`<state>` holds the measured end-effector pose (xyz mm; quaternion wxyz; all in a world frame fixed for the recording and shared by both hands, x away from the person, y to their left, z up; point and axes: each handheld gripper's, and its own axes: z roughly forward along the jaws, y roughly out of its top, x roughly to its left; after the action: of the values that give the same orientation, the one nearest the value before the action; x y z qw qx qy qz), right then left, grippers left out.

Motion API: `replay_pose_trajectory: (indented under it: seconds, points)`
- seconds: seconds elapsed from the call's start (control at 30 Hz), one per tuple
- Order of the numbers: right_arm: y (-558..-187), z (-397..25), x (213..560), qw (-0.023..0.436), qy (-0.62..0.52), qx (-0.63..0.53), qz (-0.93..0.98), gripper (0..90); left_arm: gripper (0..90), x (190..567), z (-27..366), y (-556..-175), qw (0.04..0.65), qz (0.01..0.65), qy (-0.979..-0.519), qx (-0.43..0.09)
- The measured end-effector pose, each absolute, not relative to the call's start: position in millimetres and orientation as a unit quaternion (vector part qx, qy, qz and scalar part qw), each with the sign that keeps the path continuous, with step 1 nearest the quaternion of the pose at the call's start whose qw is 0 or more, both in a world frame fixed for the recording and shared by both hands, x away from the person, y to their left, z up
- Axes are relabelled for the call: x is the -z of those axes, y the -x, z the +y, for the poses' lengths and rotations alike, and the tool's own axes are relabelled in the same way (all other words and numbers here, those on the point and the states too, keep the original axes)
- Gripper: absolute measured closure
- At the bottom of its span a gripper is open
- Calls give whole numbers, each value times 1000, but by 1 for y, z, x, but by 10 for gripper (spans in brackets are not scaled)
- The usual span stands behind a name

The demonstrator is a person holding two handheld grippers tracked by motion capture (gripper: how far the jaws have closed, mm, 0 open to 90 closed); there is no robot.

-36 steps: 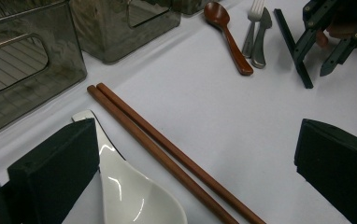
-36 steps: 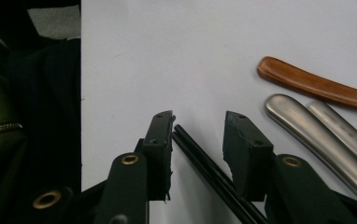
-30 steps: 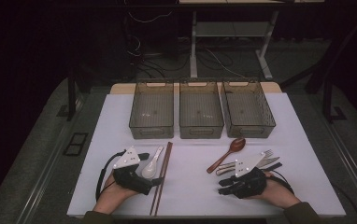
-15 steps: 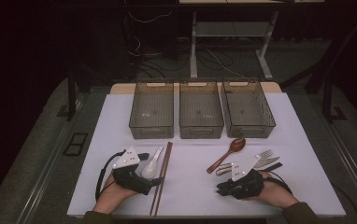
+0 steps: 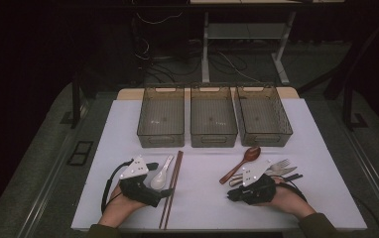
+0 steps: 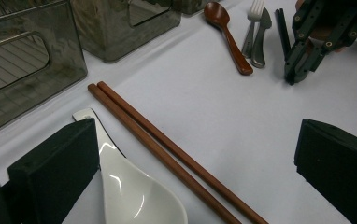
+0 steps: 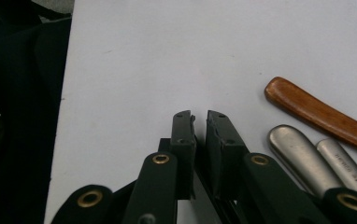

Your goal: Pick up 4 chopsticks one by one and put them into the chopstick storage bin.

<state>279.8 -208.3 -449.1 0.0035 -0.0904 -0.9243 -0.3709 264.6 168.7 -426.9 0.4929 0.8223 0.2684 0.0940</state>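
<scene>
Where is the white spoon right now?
In the high view the white spoon lies on the table's left side, between the left tool and the brown chopsticks, in front of the left basket.

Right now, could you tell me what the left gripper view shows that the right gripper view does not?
The left gripper view adds the chopsticks, the white spoon, two bins, the wooden spoon with its bowl and the fork with its tines, all past the wide-open jaws of the left gripper. The right gripper view adds the near edge of the table and a close look at the right gripper, jaws almost together and holding nothing. Both share the white table, the wooden spoon's handle and the metal handles of the fork and knife.
</scene>
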Motion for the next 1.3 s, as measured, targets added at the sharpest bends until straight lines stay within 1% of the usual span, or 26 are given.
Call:
replay_pose_trajectory:
  seconds: [0.43, 0.47, 0.5, 0.53, 0.63, 0.77, 0.83, 0.93, 1.03, 1.07, 1.1, 1.13, 1.17, 1.27, 1.3]
  points:
    - [-294, -201, 449, -5, 102, 372, -923, 811, 0, 427, 169, -265, 493, 267, -823, -94]
    - [-294, -201, 449, -3, 102, 373, -922, 791, 0, 427, 169, -265, 493, 267, -823, -94]
    - [-294, -201, 449, -2, 104, 373, -922, 744, 0, 427, 169, -265, 493, 267, -823, -94]
    - [-293, -201, 449, -3, 105, 374, -922, 716, 0, 427, 170, -264, 493, 267, -823, -95]
    - [-291, -206, 443, -11, 110, 385, -916, 659, 0, 426, 170, -264, 494, 268, -822, -95]
    - [-287, -218, 432, -18, 133, 408, -903, 657, 0, 426, 170, -264, 495, 268, -821, -96]
    - [-282, -231, 425, -21, 156, 413, -897, 718, 0, 426, 171, -264, 494, 269, -821, -96]
    - [-277, -240, 424, -12, 167, 409, -897, 785, 0, 426, 171, -264, 494, 269, -821, -96]
    - [-270, -241, 431, -10, 162, 386, -908, 823, 0, 426, 170, -263, 493, 270, -822, -95]
    - [-270, -241, 431, -10, 162, 386, -908, 823, 0, 426, 170, -263, 493, 269, -822, -95]
    - [-268, -239, 436, -10, 157, 374, -914, 849, 0, 426, 170, -263, 493, 269, -822, -95]
    - [-268, -239, 436, -10, 157, 374, -914, 849, 0, 426, 170, -263, 493, 269, -822, -95]
    - [-270, -236, 440, -7, 149, 366, -918, 869, 0, 426, 170, -263, 493, 269, -822, -95]
    - [-270, -233, 442, 0, 148, 364, -920, 879, 0, 426, 171, -263, 493, 269, -822, -95]
    - [-272, -233, 443, -4, 144, 360, -922, 879, 0, 426, 171, -263, 493, 269, -822, -95]
